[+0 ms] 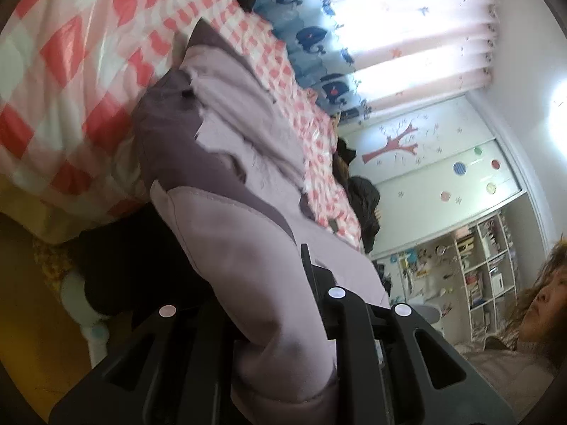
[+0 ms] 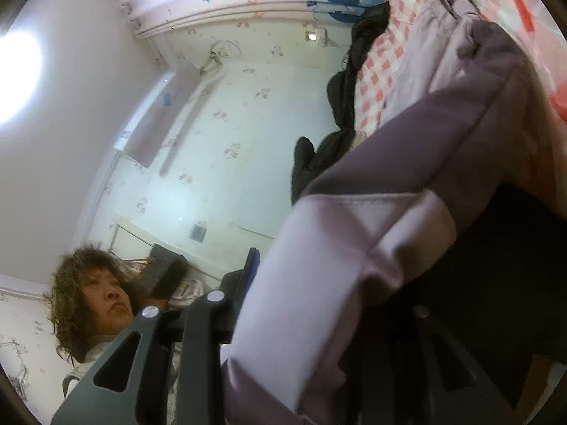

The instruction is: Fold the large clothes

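My left jaws are clenched on a fold of the lilac garment, its pale cloth bunched between them and running up from my grip. My right jaws are clamped on another part of the same garment, where a pale panel meets a darker purple one. From both grips the garment stretches away to the bed, where its far end lies on the pink-and-white checked cover. A heap of dark clothing sits at the bed's edge, just beside the garment. Curtains with blue shapes hang behind the bed, and a person is beside me.
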The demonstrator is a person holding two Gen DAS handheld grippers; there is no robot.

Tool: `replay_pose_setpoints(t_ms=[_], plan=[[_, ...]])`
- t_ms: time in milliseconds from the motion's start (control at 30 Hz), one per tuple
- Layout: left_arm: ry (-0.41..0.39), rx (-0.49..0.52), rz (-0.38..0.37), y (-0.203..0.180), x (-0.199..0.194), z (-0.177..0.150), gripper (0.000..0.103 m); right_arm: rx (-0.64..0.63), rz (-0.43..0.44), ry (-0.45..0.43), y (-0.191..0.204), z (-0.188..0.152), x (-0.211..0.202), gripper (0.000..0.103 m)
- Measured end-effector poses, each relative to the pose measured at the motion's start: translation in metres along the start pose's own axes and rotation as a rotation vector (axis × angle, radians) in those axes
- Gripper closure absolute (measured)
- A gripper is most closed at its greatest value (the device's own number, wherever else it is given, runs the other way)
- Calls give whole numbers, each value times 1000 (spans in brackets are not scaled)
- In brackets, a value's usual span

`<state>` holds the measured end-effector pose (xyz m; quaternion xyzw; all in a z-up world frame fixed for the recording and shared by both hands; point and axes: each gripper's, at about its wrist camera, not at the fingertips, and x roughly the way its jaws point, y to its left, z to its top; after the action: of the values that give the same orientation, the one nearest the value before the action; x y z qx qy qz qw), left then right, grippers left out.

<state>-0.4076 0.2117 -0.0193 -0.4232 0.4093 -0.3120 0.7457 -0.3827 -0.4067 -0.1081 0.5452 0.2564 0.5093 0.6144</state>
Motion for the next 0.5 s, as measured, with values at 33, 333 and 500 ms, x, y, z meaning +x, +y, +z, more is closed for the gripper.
replay_pose_setpoints(t_ms=[33, 333, 500], plan=[[-22, 12, -10, -7, -2, 7, 90, -13, 10, -3, 4, 6, 2, 71], [-181, 43, -95, -55, 21, 97, 90, -102, 60, -54, 37, 93, 30, 67], [-245, 5, -116, -59, 49, 172, 90, -117, 36, -101, 38, 162, 52, 67]])
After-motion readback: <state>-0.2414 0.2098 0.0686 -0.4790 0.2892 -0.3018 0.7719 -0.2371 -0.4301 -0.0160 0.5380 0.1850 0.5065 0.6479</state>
